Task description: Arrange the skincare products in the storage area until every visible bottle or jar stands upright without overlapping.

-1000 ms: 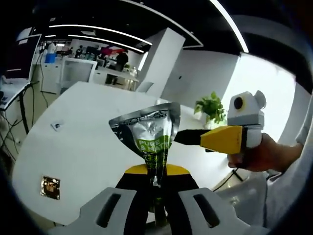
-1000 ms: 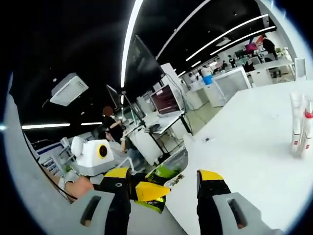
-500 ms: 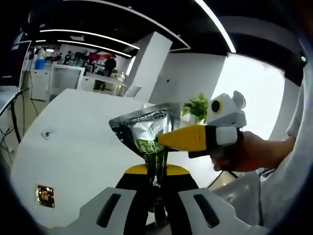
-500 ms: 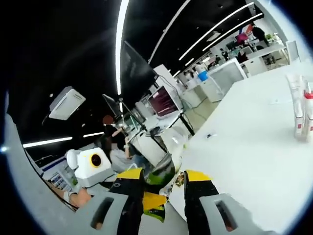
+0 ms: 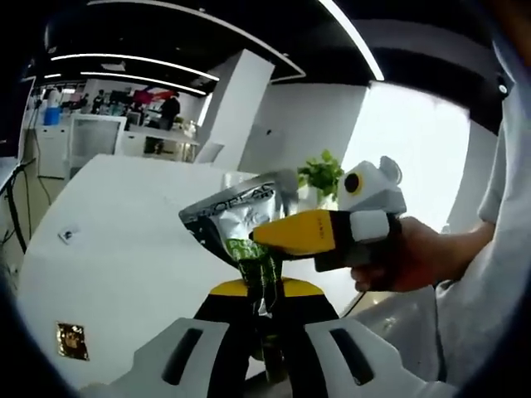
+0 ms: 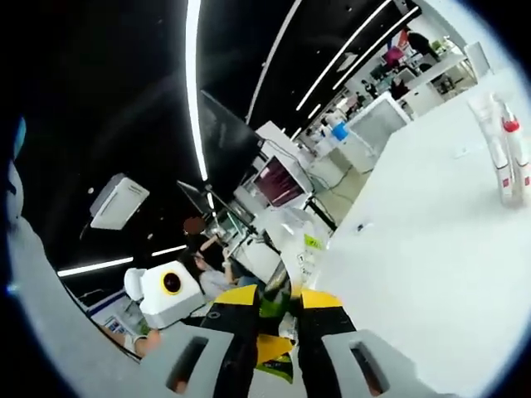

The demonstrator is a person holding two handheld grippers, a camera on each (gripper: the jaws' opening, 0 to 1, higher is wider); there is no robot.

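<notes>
White tabletop [image 5: 124, 240] spreads out ahead of me in the left gripper view, with an open office of desks and ceiling light strips beyond its far edge and a green potted plant [image 5: 322, 172] off to the far right. My left gripper [image 5: 265, 292] has its yellow-tipped jaws pressed together on the narrow lower end of a silver skincare sachet [image 5: 239, 222] with green print, which stands up from the jaws in mid-air above the table. My right gripper [image 5: 286, 235] reaches in from the right, held in a hand [image 5: 415, 259], and its yellow jaws meet the sachet at its middle. On the table at the near left lies a small gold foil packet [image 5: 72, 341], and farther off a tiny pale item I cannot identify.

From the right gripper view, that gripper's [image 6: 278, 303] jaws are drawn close and pinching the sachet [image 6: 299, 253] between them, its pale panel rising above the tips. Far to the right, two white tubes [image 6: 502, 153] stand upright on the table [image 6: 415, 249], close beside each other. A monitor [image 6: 280, 179] sits on a desk behind.
</notes>
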